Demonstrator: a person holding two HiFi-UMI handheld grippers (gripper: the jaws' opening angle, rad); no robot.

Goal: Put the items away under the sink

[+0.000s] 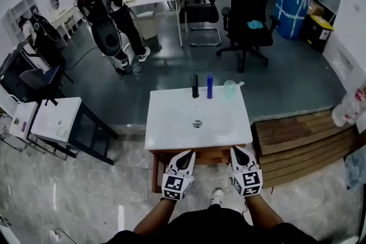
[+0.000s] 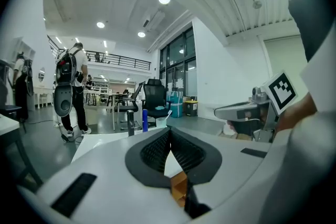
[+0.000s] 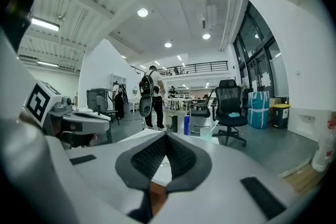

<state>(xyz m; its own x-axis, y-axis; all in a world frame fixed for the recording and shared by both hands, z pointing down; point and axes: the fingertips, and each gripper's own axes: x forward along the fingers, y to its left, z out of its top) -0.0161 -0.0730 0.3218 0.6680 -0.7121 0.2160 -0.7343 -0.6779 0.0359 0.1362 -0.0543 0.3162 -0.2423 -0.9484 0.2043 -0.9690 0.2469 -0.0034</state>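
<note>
Left tongs (image 1: 188, 154), right tongs (image 1: 237, 151) pinched together; black bottle (image 1: 194, 86), blue bottle (image 1: 210, 86) stand upright.

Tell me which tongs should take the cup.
Right, probably. The cup stands far right on the sink, nearly straight ahead of the right tongs; the left tongs would have to cross over. Both are shut, empty.

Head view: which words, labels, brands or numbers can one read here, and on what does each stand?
No text can be read anywhere.
black bottle, blue bottle: too small, no label readable.
white bottle at the right edge: a reddish mark, too blurred.
left marker cube, right marker cube: square patterns only, no letters.
</note>
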